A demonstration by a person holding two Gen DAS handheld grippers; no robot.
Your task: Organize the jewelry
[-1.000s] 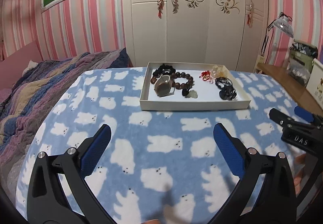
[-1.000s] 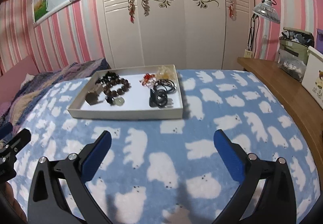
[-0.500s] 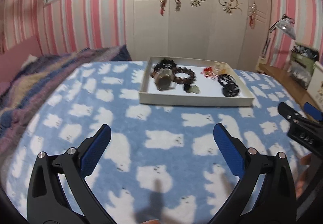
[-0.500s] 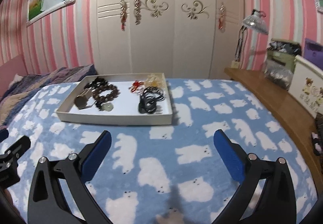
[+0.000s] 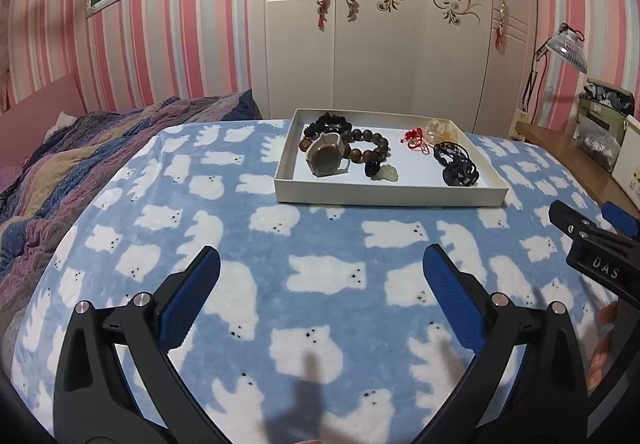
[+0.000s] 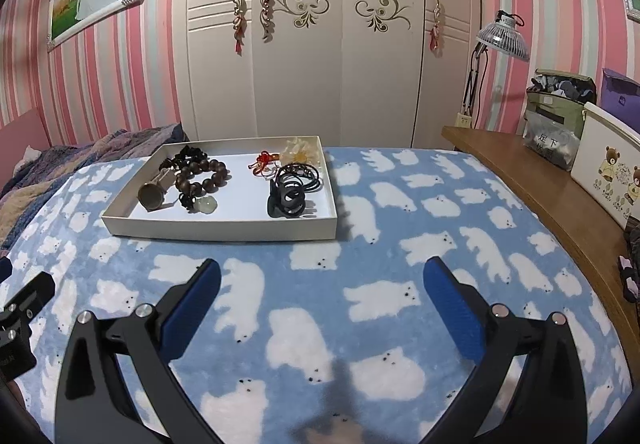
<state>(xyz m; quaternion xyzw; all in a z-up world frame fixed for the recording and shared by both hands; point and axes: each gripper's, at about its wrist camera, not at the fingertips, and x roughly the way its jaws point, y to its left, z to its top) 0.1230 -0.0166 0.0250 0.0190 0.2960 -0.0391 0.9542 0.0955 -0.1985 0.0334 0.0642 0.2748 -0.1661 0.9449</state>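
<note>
A shallow white tray (image 5: 384, 195) (image 6: 224, 230) lies on the blue bear-print blanket (image 5: 328, 244). Inside it are a watch (image 5: 326, 159) (image 6: 154, 193), a brown bead bracelet (image 5: 370, 147) (image 6: 204, 175), a pale green pendant (image 5: 386, 173) (image 6: 206, 203), a red cord knot (image 5: 414, 135) (image 6: 264, 159), a pale yellow piece (image 5: 440, 127) (image 6: 298, 151) and black rings with cord (image 5: 458, 165) (image 6: 292, 189). My left gripper (image 5: 320, 268) and right gripper (image 6: 322, 270) both stand open and empty, well short of the tray. The right gripper's body (image 5: 600, 248) shows at the left view's right edge.
A striped purple quilt (image 5: 80, 155) lies left of the blanket. A wooden desk (image 6: 540, 183) runs along the right, carrying a lamp (image 6: 500, 39), bags and a white bear-print box (image 6: 608, 163). White wardrobe doors (image 6: 320, 43) stand behind the tray.
Both cameras have tilted upward and shifted slightly, so the tray sits lower and a bit nearer in each view. Both grippers stay open; nothing in the tray has moved.
</note>
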